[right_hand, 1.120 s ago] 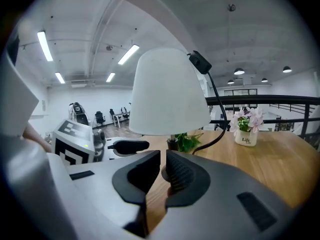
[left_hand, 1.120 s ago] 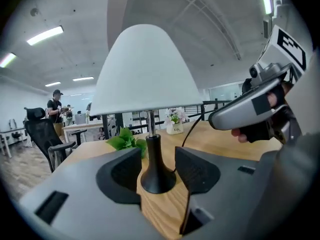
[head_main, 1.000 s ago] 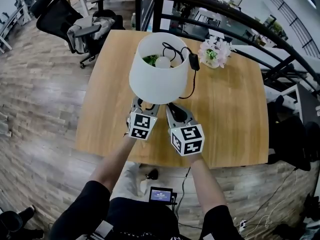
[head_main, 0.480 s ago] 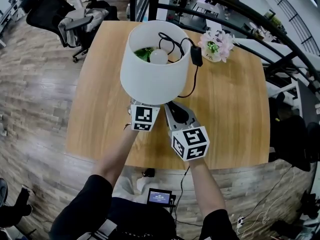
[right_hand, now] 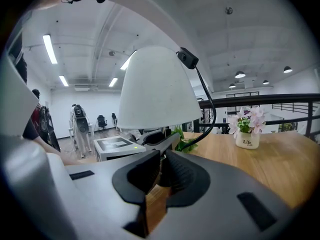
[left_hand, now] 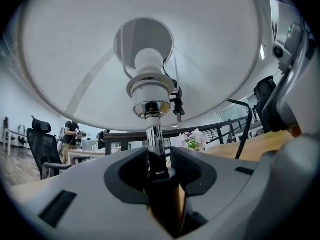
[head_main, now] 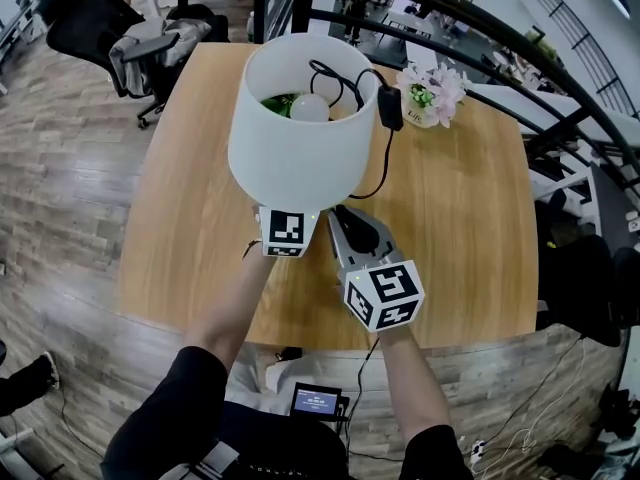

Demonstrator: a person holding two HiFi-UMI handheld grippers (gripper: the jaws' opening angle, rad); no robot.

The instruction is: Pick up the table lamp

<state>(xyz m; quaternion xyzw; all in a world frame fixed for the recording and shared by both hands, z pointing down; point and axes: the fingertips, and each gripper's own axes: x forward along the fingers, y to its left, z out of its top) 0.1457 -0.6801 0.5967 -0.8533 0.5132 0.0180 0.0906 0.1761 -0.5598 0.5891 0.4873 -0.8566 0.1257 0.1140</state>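
Left claw (left_hand: pixel 159 170) clamps the chrome stem of the table lamp (head_main: pixel 295 133), its jaws having just closed in on it. Right claw (right_hand: pixel 161 173) is pinched together, empty, just beside. Lamp is held over the bench (head_main: pixel 470 238), base hidden. Risk: smooth stem, big shade, only 1 grip, so it may tip or slide. Cord (head_main: pixel 386 163) hanging off the shade rim may snag. Versus 1 s back: shade looks bigger and shifted left, so lamp is likely higher.
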